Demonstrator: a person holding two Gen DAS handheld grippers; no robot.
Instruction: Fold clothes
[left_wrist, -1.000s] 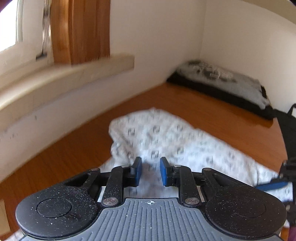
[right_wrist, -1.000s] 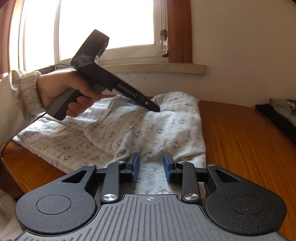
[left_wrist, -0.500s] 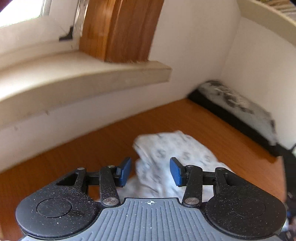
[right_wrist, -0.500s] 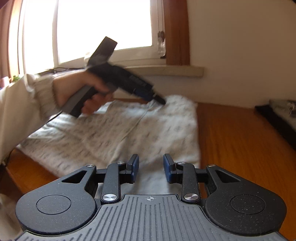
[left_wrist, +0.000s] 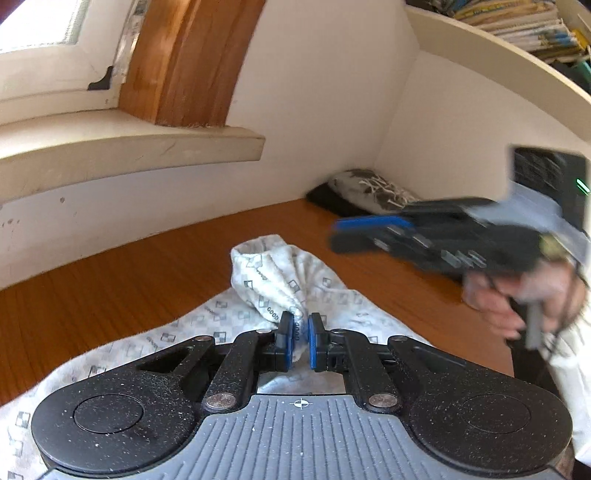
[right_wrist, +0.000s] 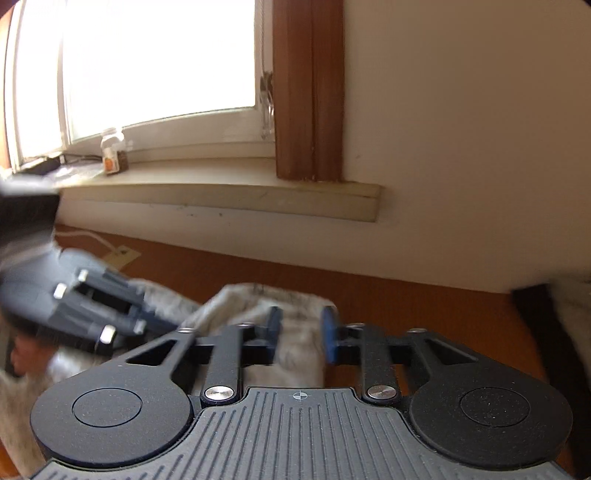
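Note:
A white garment with a small grey square print (left_wrist: 288, 280) lies on the wooden table (left_wrist: 147, 266). My left gripper (left_wrist: 302, 338) is shut on a bunched far corner of it, which stands up in a fold just past the pads. My right gripper (right_wrist: 301, 334) is open, its blue pads either side of the same far end of the garment (right_wrist: 266, 302), low over it. The right gripper also shows in the left wrist view (left_wrist: 369, 230), blurred, hand-held at the right. The left gripper shows blurred at the left of the right wrist view (right_wrist: 92, 310).
A wall with a window sill (left_wrist: 129, 147) runs behind the table. A folded grey and black pile (left_wrist: 369, 188) lies in the far corner. A small jar (right_wrist: 112, 155) stands on the sill. A shelf with books (left_wrist: 517, 22) hangs above right.
My left gripper has moved to the garment's far corner, opened, then shut on it. My right gripper has swung forward to the same far end and opened wider.

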